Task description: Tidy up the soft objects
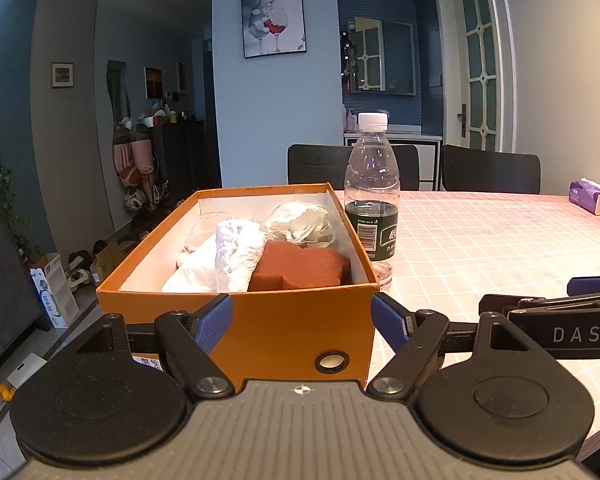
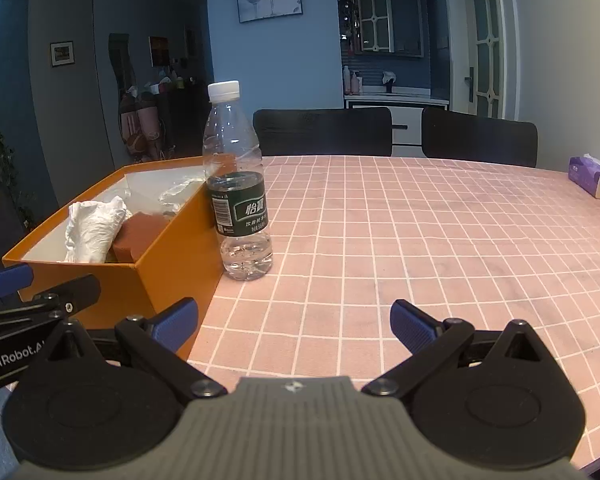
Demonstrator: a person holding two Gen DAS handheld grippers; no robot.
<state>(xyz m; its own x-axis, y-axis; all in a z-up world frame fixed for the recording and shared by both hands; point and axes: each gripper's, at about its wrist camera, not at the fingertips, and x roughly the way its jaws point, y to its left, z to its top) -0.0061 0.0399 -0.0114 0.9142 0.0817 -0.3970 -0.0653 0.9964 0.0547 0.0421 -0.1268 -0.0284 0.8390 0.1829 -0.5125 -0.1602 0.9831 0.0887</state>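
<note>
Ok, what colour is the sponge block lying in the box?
Rusty orange-brown. The sponge block shows best in the left wrist view, inside the orange box.

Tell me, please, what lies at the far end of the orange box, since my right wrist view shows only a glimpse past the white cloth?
Observer: In the left wrist view, a crumpled clear plastic bag with something white inside lies at the far end of the orange box, behind the brown sponge.
Operator: Thank you. Are the left tongs open?
Observer: Yes, the left tongs stand open before the box's near end wall, holding nothing.
Operator: Is there anything on that wall?
Observer: A round metal-ringed hole, low on its right side.
</note>
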